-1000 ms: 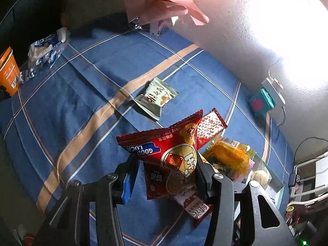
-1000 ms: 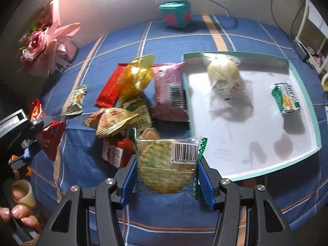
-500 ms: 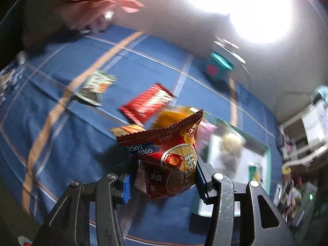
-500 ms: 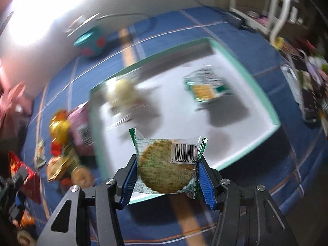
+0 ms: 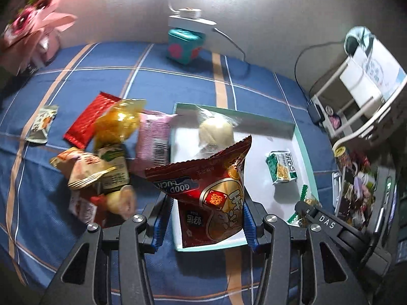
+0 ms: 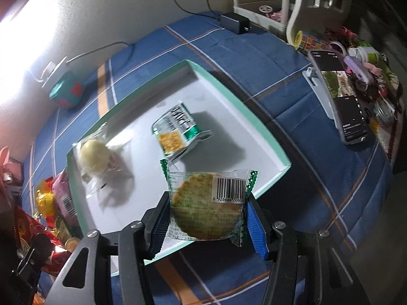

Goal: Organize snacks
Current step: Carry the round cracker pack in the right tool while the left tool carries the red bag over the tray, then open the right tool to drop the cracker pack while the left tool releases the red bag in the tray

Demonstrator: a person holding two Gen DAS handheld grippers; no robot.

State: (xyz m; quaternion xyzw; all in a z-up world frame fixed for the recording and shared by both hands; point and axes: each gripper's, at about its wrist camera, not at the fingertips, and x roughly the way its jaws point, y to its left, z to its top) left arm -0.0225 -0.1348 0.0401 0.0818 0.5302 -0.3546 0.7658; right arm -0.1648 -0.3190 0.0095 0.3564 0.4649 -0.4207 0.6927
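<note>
Transport step: red snack bag [image 5: 211,195] is being gripped by left tongs [image 5: 203,226], round cracker pack [image 6: 207,203] by right tongs [image 6: 207,225]; both are being held above the near edge of the tray [image 6: 264,137]. Next, judged: packs are to be lowered onto bare tray floor, clear of the green packet [image 6: 178,129], then released.

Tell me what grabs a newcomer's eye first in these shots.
First, the red snack bag clamped in the left tool, held over the near edge of the white tray. Then the clear-wrapped round cracker in the right tool, also above the tray, with a loose snack pile left of the tray.
</note>
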